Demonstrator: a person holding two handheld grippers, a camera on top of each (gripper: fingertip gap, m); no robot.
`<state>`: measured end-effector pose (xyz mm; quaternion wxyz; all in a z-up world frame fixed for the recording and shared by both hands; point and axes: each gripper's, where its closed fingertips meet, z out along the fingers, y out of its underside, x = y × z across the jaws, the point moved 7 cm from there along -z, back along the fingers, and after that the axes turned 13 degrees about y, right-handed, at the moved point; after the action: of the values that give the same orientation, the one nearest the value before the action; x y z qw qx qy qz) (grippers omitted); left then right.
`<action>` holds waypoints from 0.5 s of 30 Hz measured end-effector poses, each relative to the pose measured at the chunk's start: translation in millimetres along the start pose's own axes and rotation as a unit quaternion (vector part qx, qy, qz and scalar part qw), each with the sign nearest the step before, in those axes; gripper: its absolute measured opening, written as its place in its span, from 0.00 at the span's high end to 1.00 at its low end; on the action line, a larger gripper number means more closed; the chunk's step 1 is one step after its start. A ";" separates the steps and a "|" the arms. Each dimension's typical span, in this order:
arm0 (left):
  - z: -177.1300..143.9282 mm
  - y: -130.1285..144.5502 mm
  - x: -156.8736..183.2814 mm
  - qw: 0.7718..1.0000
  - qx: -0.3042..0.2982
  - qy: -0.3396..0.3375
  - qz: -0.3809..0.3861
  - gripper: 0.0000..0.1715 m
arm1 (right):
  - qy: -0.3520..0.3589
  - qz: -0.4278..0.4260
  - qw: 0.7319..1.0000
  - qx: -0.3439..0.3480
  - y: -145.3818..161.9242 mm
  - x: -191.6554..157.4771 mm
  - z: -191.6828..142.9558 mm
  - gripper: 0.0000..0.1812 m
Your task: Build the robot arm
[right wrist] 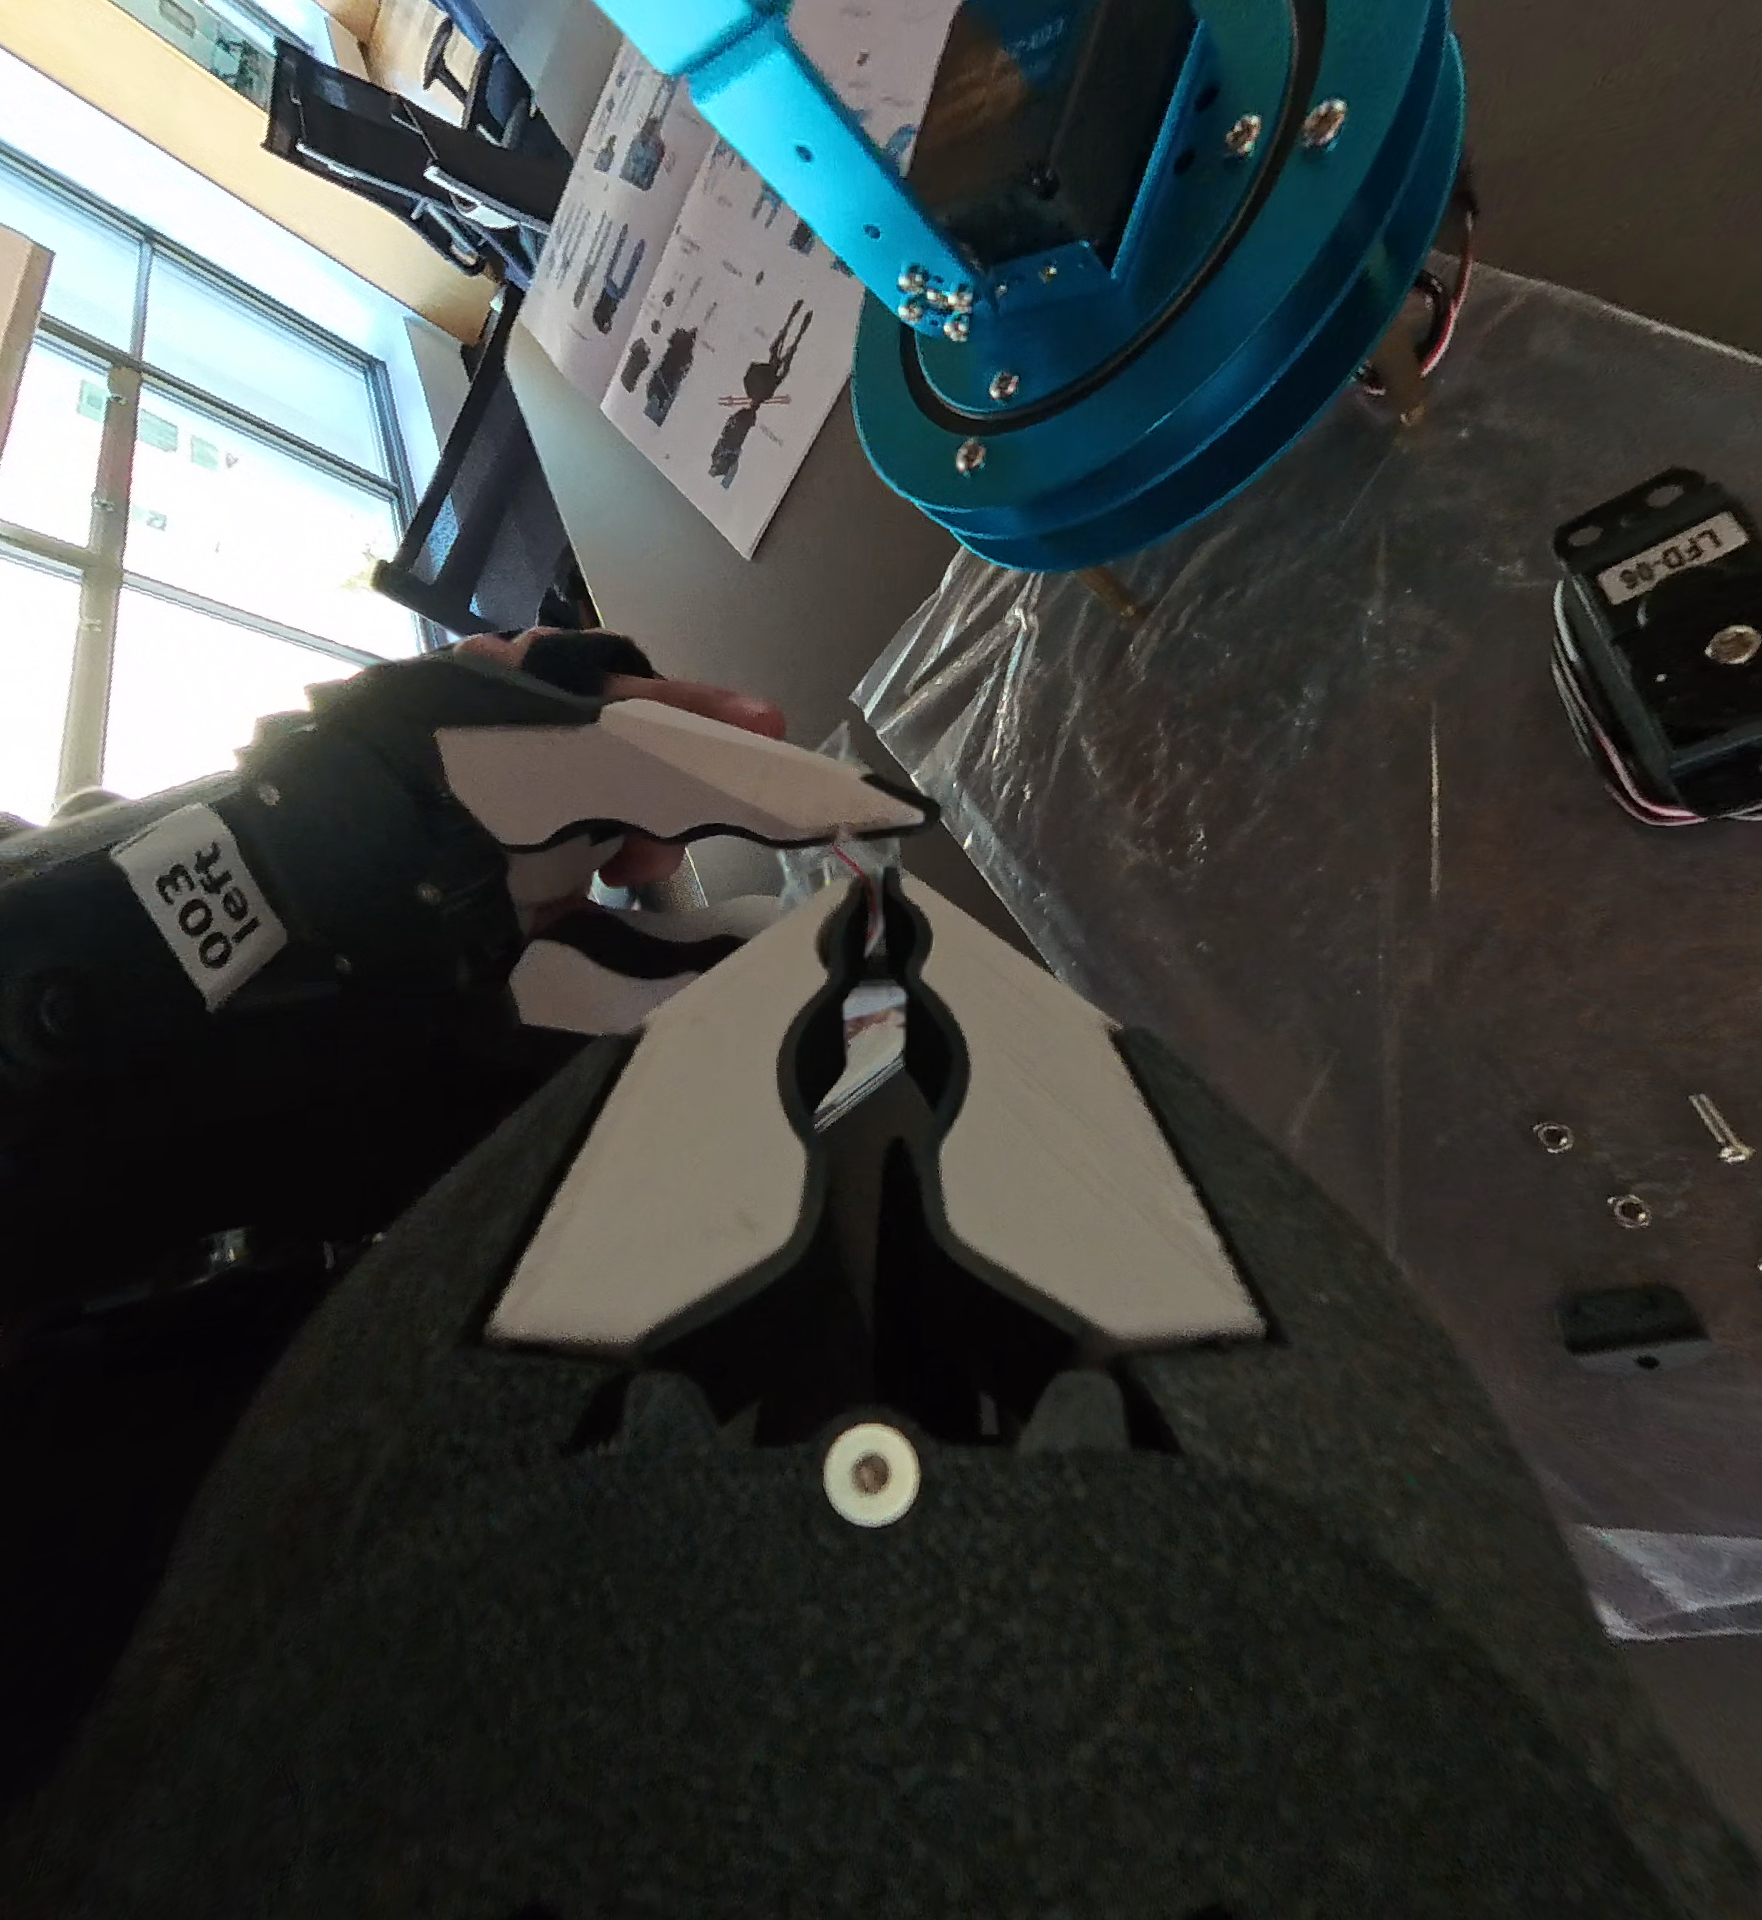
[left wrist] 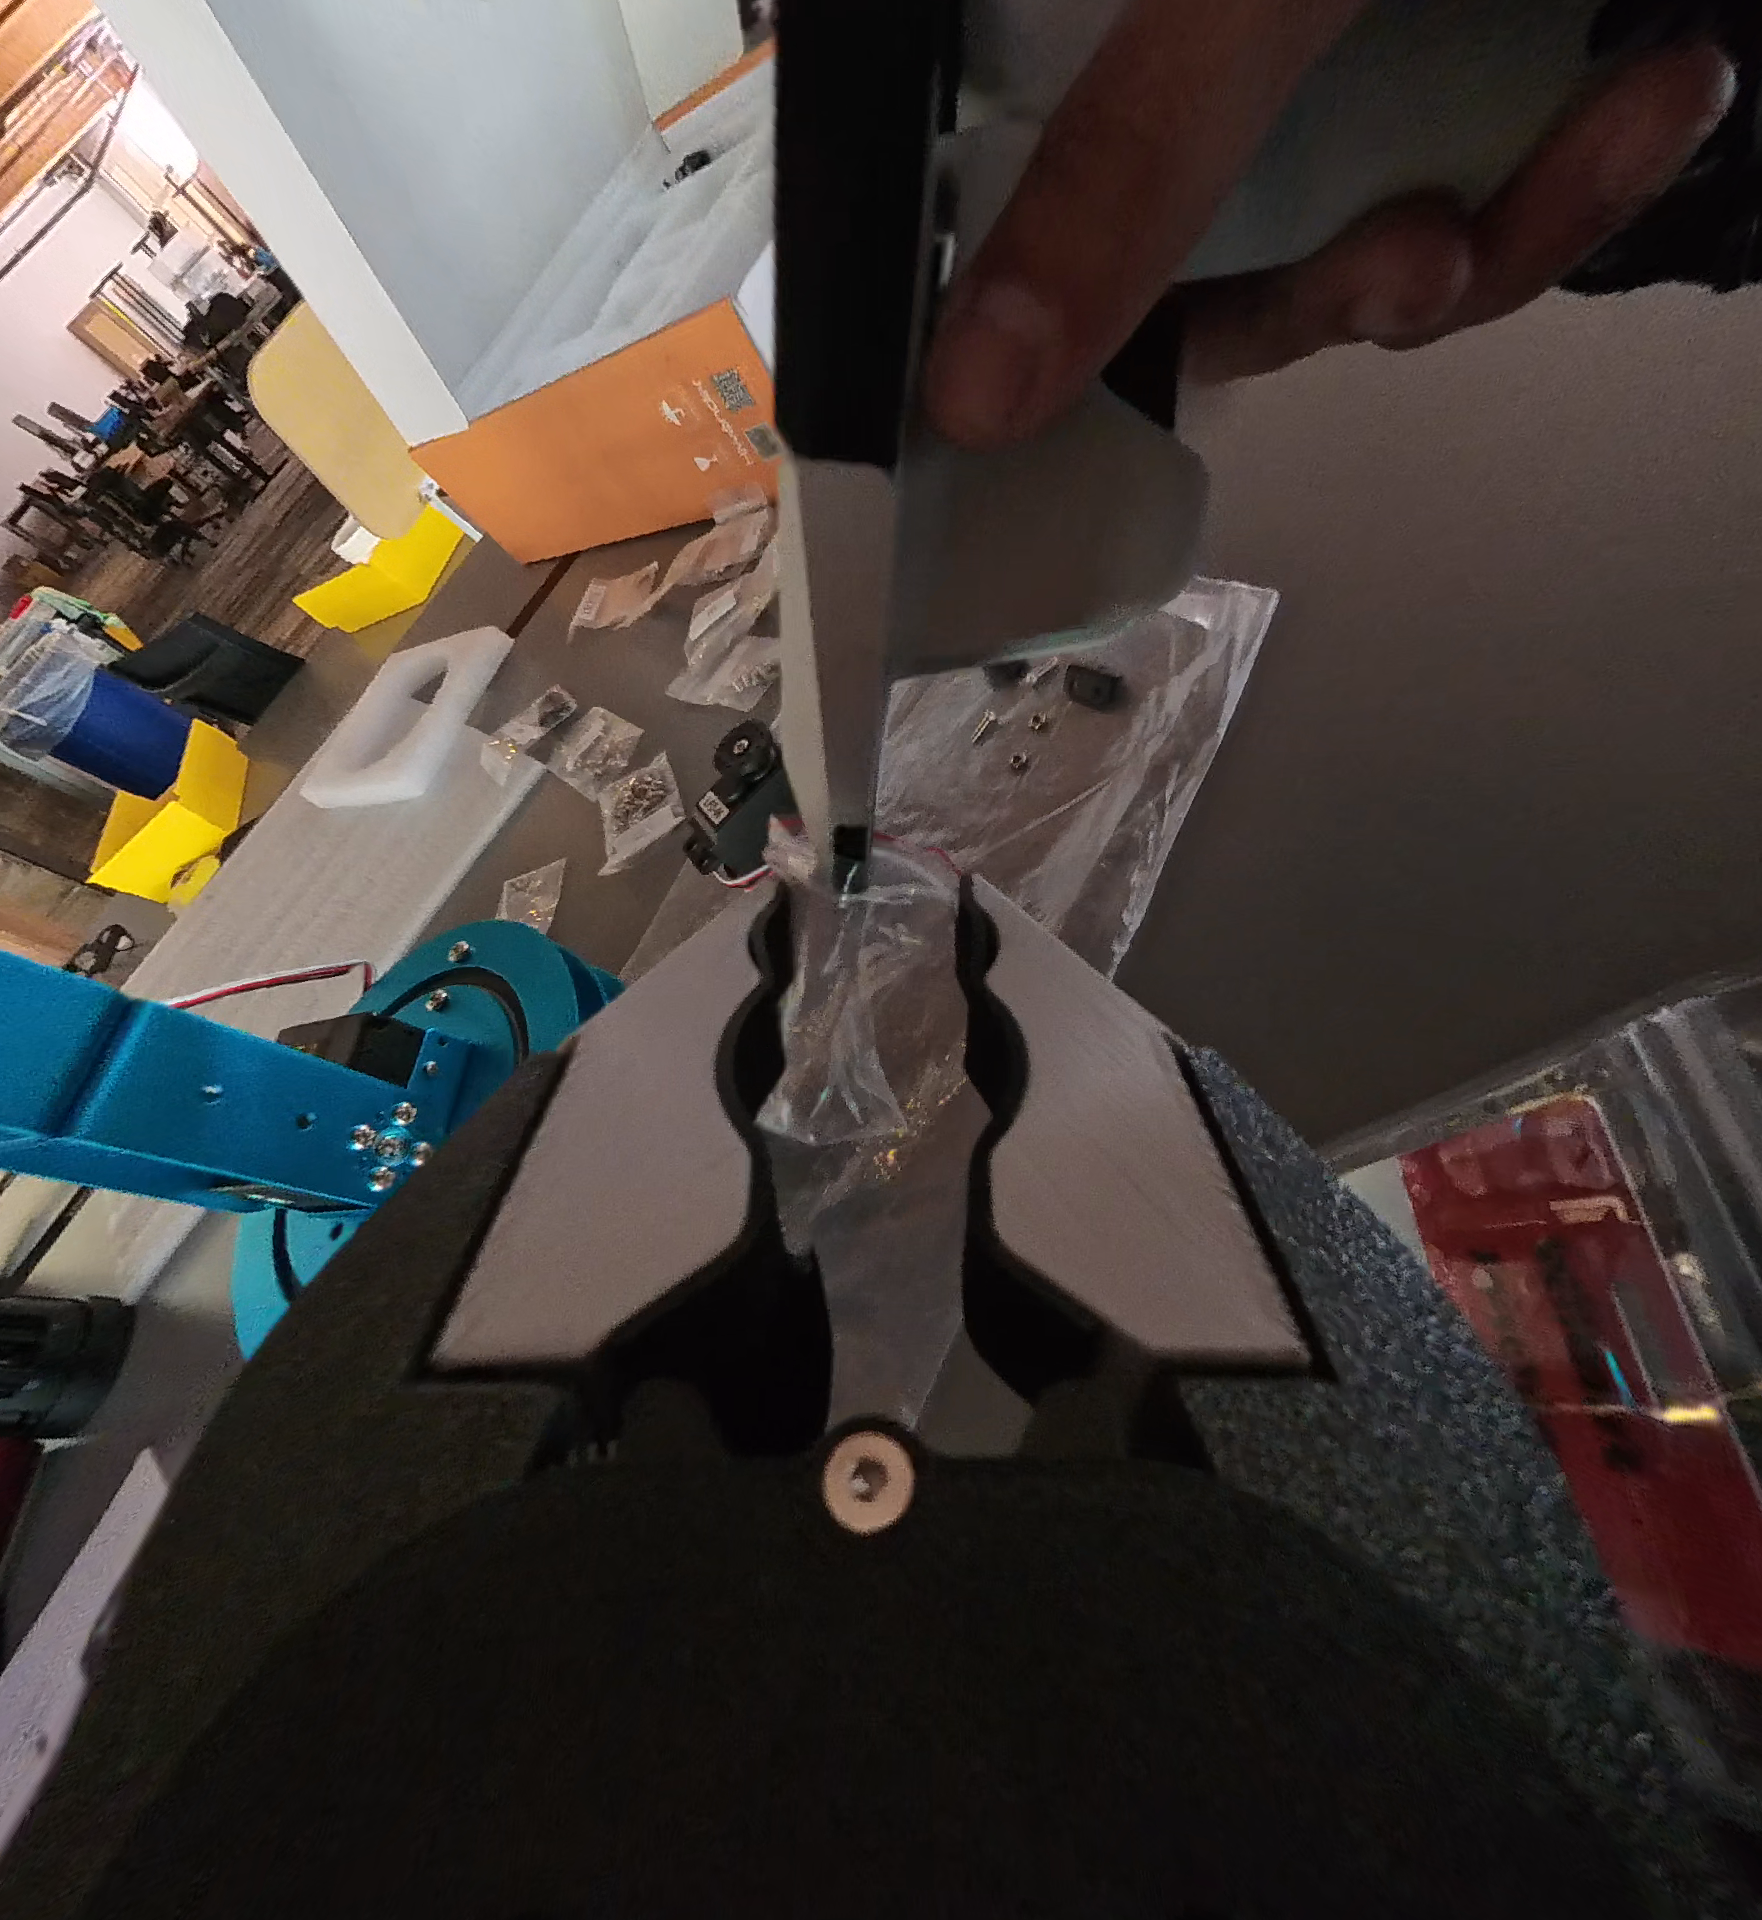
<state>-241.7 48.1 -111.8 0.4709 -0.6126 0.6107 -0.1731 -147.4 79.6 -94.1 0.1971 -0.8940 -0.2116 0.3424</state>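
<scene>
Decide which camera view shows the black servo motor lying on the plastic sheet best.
The right wrist view: the black servo motor lies unobstructed, round horn up. In the left wrist view it is small and partly hidden behind the other tool's finger.

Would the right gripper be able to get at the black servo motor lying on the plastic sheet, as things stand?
Probably not right away: the right gripper is shut on red and white wires at the small clear bag held by the left gripper. The servo itself lies uncovered.

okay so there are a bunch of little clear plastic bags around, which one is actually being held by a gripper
The small clear bag pinched between the left gripper fingers, with the right gripper tip at its top. The other bags lie flat on the table, untouched.
</scene>
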 end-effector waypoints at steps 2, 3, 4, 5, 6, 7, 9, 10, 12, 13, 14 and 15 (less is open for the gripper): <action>-1.8 -1.3 -0.2 1.000 0.011 -0.002 -0.001 0.84 | 0.008 -0.007 1.000 0.006 1.2 2.9 -6.3 0.94; -2.4 -1.4 -0.3 1.000 0.014 -0.003 -0.002 0.84 | 0.010 -0.013 1.000 0.015 0.9 5.4 -12.0 0.92; -2.9 -1.3 -0.6 1.000 0.018 -0.004 -0.004 0.84 | 0.013 -0.022 0.999 0.030 0.3 8.8 -19.7 0.91; -3.3 -1.0 -0.8 1.000 0.021 -0.004 -0.007 0.84 | 0.023 -0.028 0.998 0.050 -0.9 14.6 -28.9 0.91; -3.4 -0.4 -0.9 1.000 0.024 -0.002 -0.012 0.84 | 0.032 -0.036 0.996 0.071 -1.6 21.6 -38.3 0.90; -3.3 0.4 -0.7 1.000 0.026 0.000 -0.017 0.84 | 0.047 -0.055 0.993 0.091 -0.5 30.4 -45.8 0.90; -3.7 2.4 -1.2 0.999 0.030 0.002 -0.031 0.84 | 0.136 -0.120 0.981 0.074 13.3 58.6 -48.5 0.89; -3.6 3.9 -1.4 0.998 0.032 0.007 -0.044 0.84 | 0.173 -0.156 0.972 0.045 23.3 70.5 -45.2 0.89; -4.3 6.1 -2.8 0.996 0.041 0.012 -0.072 0.84 | 0.212 -0.190 0.958 0.012 36.5 86.2 -36.1 0.89; -4.3 7.2 -3.5 0.995 0.046 0.017 -0.090 0.84 | 0.213 -0.200 0.956 0.004 39.9 89.0 -31.1 0.89; -4.2 8.3 -4.2 0.992 0.052 0.023 -0.110 0.84 | 0.216 -0.211 0.953 0.002 41.8 91.3 -26.5 0.90; -3.9 9.3 -5.0 0.989 0.059 0.029 -0.130 0.84 | 0.222 -0.224 0.949 -0.006 43.2 93.1 -22.4 0.91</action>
<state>-251.1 52.9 -115.4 0.4613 -0.6531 0.5278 -0.2863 -58.3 86.7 -149.4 0.3054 -0.8781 -0.3591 0.0815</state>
